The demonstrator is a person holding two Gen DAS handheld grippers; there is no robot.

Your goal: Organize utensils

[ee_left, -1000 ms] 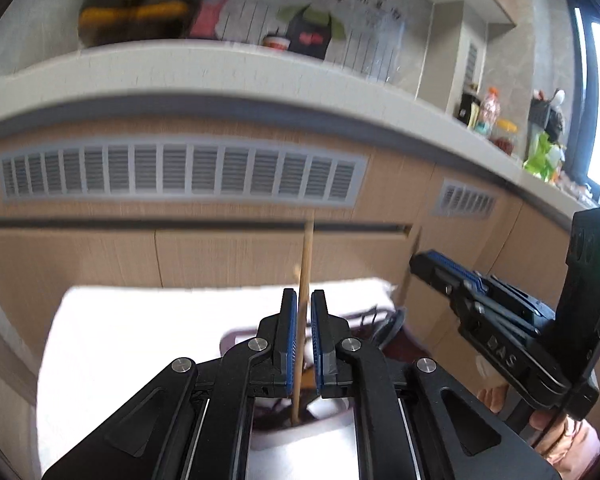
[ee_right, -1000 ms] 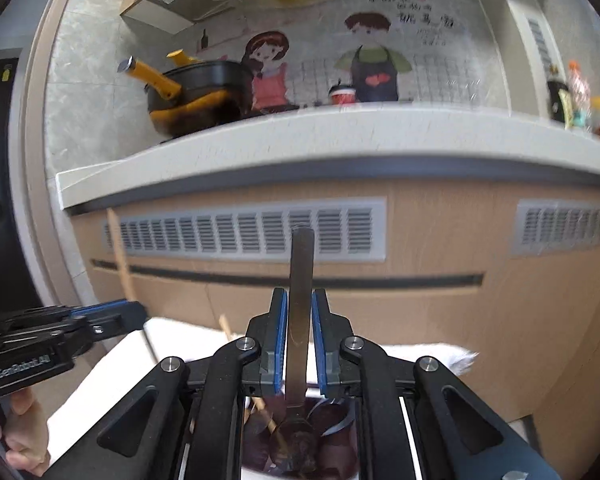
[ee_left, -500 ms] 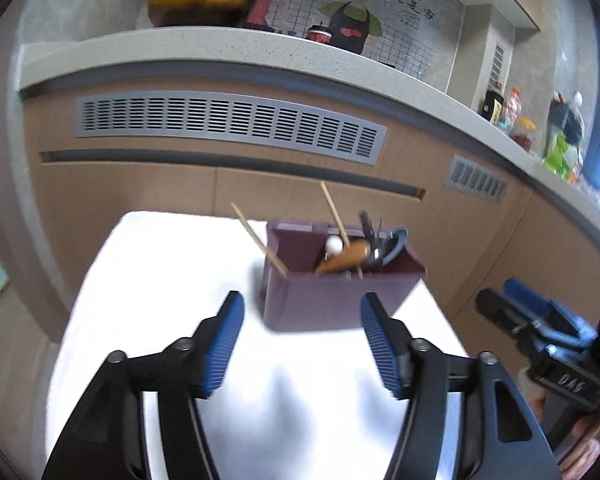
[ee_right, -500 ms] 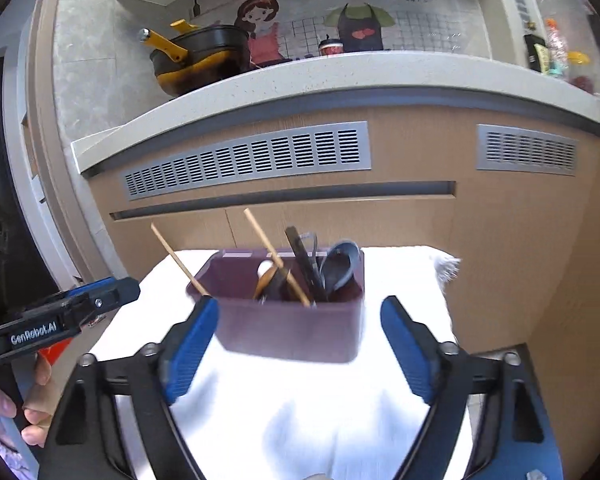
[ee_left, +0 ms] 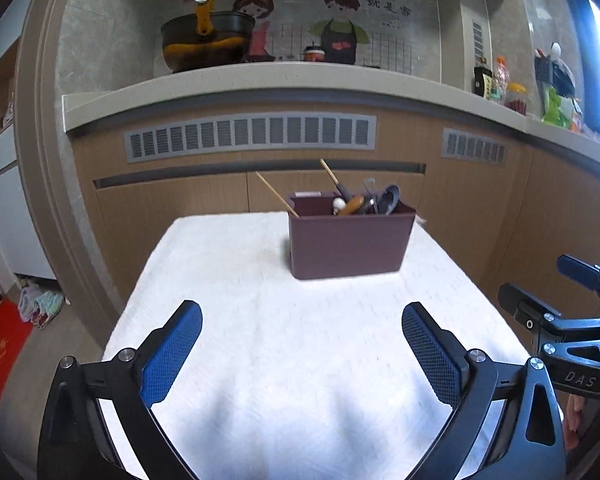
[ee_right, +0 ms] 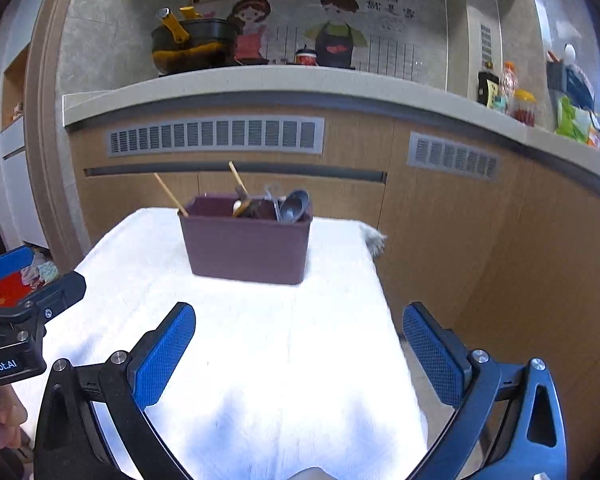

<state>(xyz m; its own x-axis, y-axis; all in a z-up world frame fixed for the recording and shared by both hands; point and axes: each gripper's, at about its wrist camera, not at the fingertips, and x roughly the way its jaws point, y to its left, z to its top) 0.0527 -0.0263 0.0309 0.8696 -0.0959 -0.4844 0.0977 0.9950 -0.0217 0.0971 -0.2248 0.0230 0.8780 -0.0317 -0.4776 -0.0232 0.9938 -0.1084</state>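
Note:
A maroon utensil holder (ee_left: 348, 244) (ee_right: 246, 248) stands at the far side of a table under a white cloth (ee_left: 260, 320) (ee_right: 260, 340). Two wooden chopsticks (ee_left: 276, 199) (ee_right: 170, 194) lean out of it, beside a dark spoon (ee_left: 388, 199) (ee_right: 294, 206) and other utensils. My left gripper (ee_left: 302, 308) hangs over the near cloth, well short of the holder, its jaws opening with nothing between them. My right gripper (ee_right: 299, 308) is level with it on the right, jaws opening too, nothing between them. Each gripper shows at the edge of the other's view.
Behind the table runs a wooden cabinet front with grey vents under a stone counter. A black and yellow pot (ee_left: 204, 44) and bottles (ee_left: 500, 80) stand on the counter. A red mat (ee_left: 0, 344) and some cloth lie on the floor at left.
The left gripper let go of a chopstick and the right of a dark utensil handle over the holder. Both opened wide and drew back across the table.

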